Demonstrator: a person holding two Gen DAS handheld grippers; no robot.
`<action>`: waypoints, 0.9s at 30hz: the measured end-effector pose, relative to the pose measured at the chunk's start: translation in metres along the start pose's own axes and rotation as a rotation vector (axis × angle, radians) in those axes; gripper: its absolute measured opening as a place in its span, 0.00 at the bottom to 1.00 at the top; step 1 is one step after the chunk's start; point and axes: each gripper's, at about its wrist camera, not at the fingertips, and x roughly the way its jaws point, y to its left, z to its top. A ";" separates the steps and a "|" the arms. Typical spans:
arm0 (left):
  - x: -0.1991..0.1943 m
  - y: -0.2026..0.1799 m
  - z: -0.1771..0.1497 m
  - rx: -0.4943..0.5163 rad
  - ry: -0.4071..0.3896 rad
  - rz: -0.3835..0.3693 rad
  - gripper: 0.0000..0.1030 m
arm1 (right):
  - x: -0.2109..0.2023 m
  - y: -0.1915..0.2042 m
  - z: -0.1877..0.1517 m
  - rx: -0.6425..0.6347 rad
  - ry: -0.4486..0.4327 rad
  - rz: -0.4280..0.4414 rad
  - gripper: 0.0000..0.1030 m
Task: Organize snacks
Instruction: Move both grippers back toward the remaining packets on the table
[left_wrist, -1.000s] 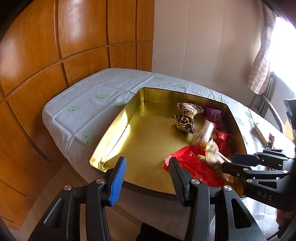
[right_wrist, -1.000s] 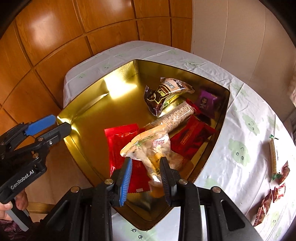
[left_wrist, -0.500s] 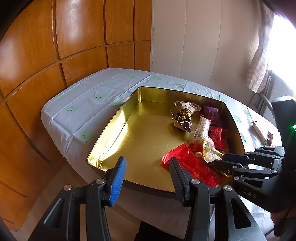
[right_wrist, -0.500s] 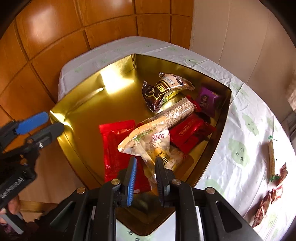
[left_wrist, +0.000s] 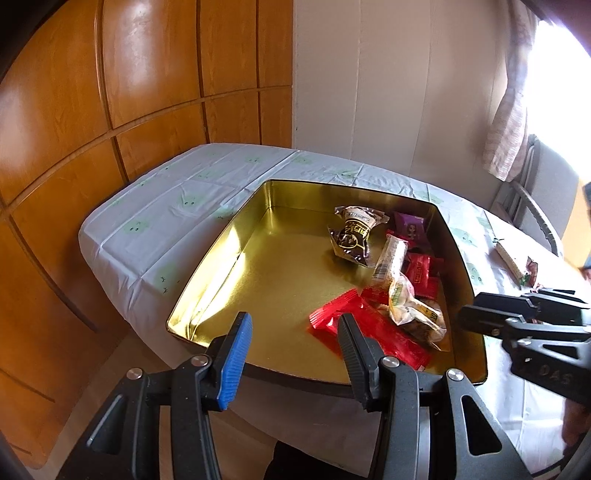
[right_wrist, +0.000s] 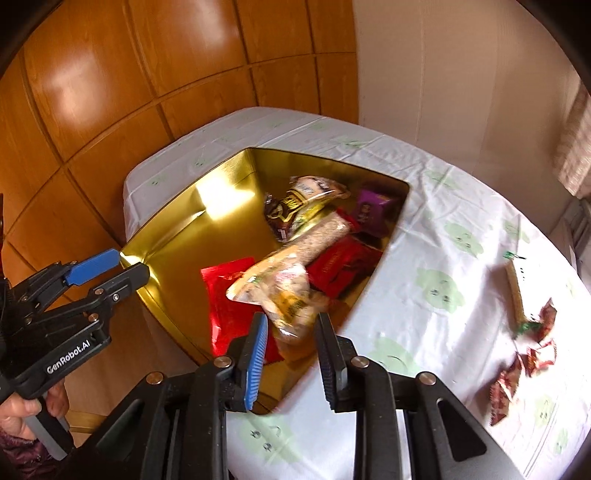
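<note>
A gold tin tray (left_wrist: 221, 258) (right_wrist: 173, 236) sits on the table and holds several snack packs. A clear nut bag (left_wrist: 413, 310) (right_wrist: 284, 291) lies on a red pack (left_wrist: 373, 332) (right_wrist: 225, 306) near the tray's front corner. Behind them lie a long cereal bar (right_wrist: 321, 236), a brown bag (left_wrist: 352, 232) and a purple pack (right_wrist: 371, 210). My right gripper (right_wrist: 291, 354) is open and empty, just in front of the nut bag. My left gripper (left_wrist: 293, 354) is open and empty at the tray's front edge.
On the white tablecloth (right_wrist: 424, 229) right of the tray lie a wrapped bar (right_wrist: 515, 291) and several small red candies (right_wrist: 524, 354). Wood panels (left_wrist: 110, 92) stand behind the table. A chair (left_wrist: 535, 206) stands at the far right.
My right gripper opened and let go of the nut bag, which now lies in the tray. Then it drew back and up. The left gripper stayed open and pulled back slightly.
</note>
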 end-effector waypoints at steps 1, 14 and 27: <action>-0.001 -0.001 0.000 0.003 -0.002 -0.002 0.48 | -0.004 -0.005 -0.002 0.007 -0.009 -0.005 0.26; -0.009 -0.028 0.003 0.079 -0.021 -0.024 0.48 | -0.046 -0.088 -0.034 0.106 -0.043 -0.143 0.26; -0.014 -0.060 0.006 0.174 -0.027 -0.050 0.48 | -0.094 -0.209 -0.082 0.225 0.001 -0.391 0.28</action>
